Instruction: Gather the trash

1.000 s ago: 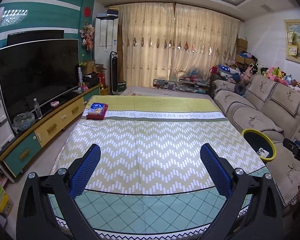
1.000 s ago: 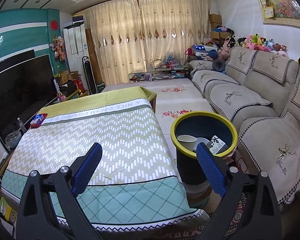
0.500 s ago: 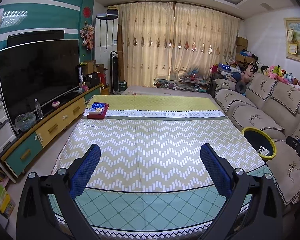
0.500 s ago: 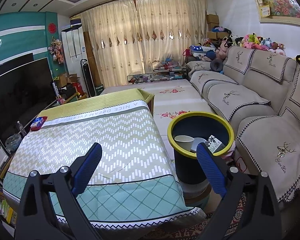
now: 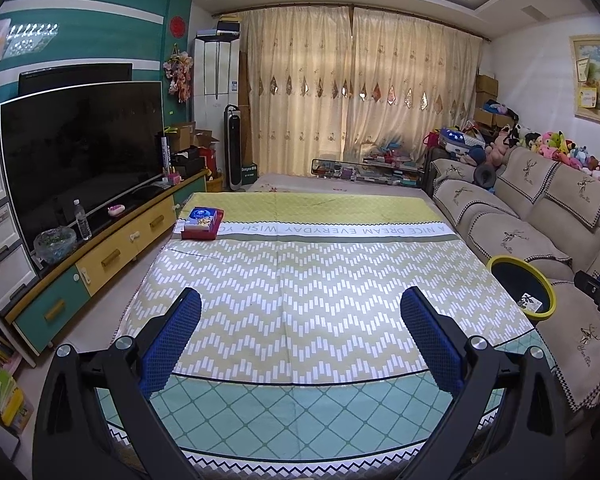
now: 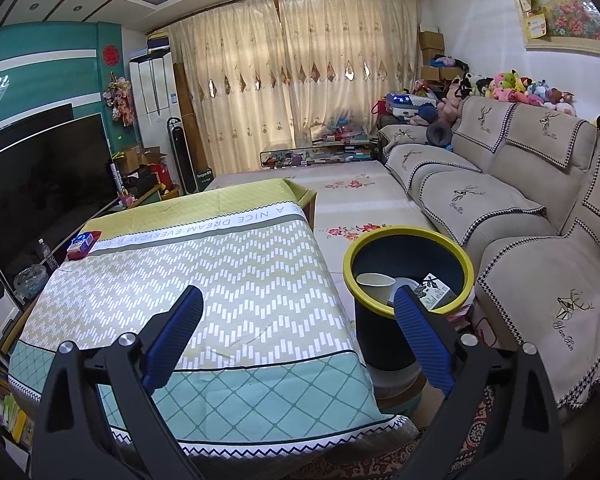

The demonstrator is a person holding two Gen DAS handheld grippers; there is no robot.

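Paper cup (image 6: 374, 281) only in right view

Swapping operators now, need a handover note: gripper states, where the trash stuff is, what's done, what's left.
Left hand-held gripper: open, empty, above the near end of the table.
Right hand-held gripper: open, empty, over the table's near right corner, beside the bin.
Trash bin (yellow rim): on the floor between the table and the sofa. It already holds a paper cup, a printed carton and something white I can't identify.
Only a red tissue box remains on the table, at the far left corner; it doesn't look like trash.
Left: apparently nothing on the table; check the floor, which is out of view.
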